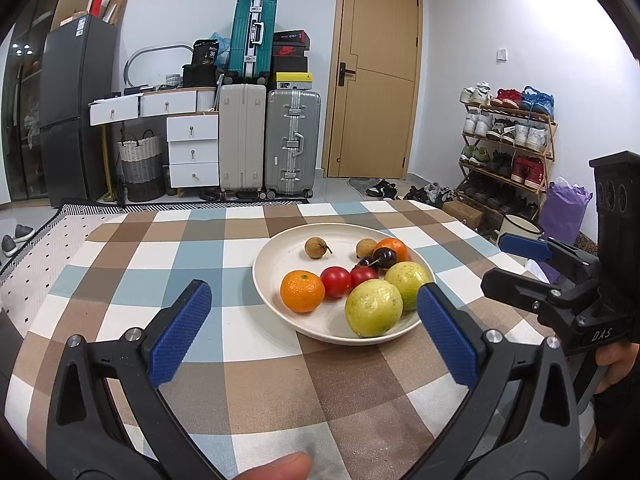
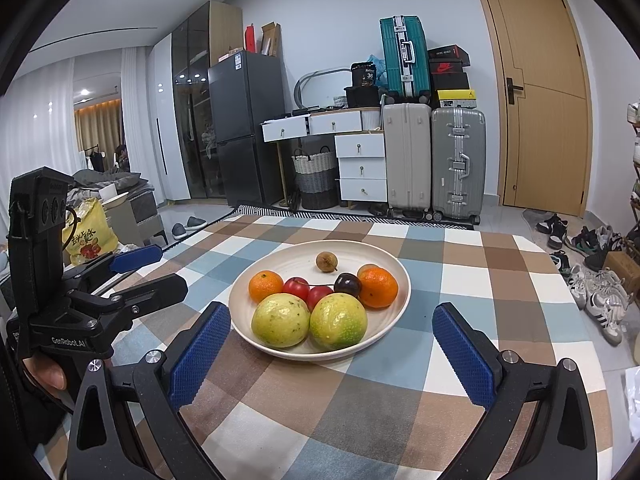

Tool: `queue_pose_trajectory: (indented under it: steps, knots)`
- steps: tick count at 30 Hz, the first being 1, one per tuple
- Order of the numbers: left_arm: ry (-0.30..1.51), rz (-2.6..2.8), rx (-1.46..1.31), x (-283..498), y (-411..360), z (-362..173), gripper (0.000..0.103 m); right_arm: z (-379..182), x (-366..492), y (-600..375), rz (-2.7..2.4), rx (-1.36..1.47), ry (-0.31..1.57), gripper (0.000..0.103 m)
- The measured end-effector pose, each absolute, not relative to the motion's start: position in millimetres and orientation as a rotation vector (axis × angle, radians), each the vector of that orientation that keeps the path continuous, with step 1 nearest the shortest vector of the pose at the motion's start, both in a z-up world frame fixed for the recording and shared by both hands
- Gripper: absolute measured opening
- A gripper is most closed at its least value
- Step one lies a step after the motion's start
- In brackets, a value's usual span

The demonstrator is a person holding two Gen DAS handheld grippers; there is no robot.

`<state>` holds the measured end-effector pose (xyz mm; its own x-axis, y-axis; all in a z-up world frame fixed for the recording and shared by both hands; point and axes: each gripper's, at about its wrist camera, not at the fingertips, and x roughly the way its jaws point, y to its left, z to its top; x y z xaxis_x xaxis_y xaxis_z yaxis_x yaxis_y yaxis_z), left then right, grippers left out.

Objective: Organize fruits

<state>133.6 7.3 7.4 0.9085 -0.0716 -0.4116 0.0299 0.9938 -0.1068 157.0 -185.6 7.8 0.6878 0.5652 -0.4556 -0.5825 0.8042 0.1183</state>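
Observation:
A cream plate sits mid-table and holds all the fruit. On it are two yellow-green round fruits, two oranges, two red tomatoes, a dark plum and small brown longans. My left gripper hovers open just before the plate's near-left rim, nothing between its fingers. My right gripper is open and empty too, facing the plate's near edge.
A checked tablecloth covers the table, with bare cloth left of and in front of the plate. Beyond the far edge stand suitcases, drawers and a door. A shoe rack is to the right, a yellow bag to the left.

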Motion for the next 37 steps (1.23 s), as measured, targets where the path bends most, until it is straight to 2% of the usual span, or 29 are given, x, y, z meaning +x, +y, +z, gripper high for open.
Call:
queue_pose_trajectory:
  steps: [37]
  knots:
    - [0.426,-0.057,-0.097,133.8,5.7,7.4,0.102,4.4,153.8,-180.2,0.648,-0.044,0.501,0.103]
